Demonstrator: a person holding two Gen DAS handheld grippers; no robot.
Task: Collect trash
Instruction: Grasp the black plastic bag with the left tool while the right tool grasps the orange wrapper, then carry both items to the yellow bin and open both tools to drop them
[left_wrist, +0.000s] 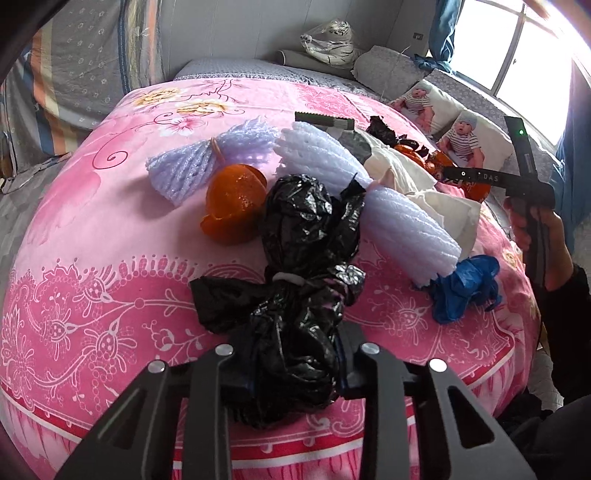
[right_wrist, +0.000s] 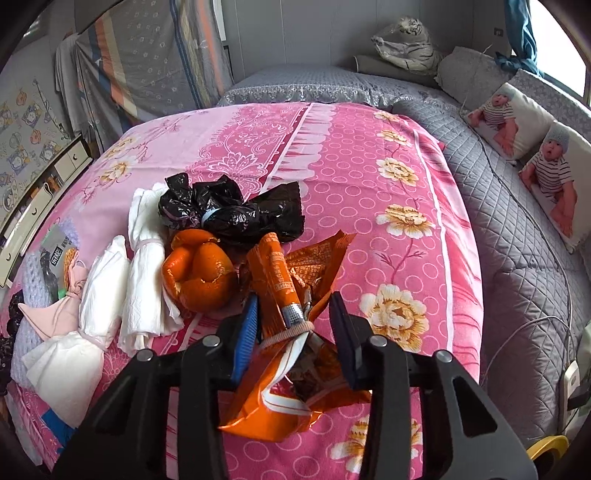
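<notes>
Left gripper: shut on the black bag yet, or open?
Shut on it. In the left wrist view the left gripper pinches the near end of the black bag, with crumpled plastic bulging out between its pads.

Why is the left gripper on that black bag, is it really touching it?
Touching. The left wrist view shows the left gripper with both fingers pressed into the crumpled black bag, squeezing it between them on the pink blanket.

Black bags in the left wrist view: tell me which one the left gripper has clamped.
The large black bag tied with a white band, nearest the camera, sits squeezed in the left gripper. The small black bag lies far back, untouched.
</notes>
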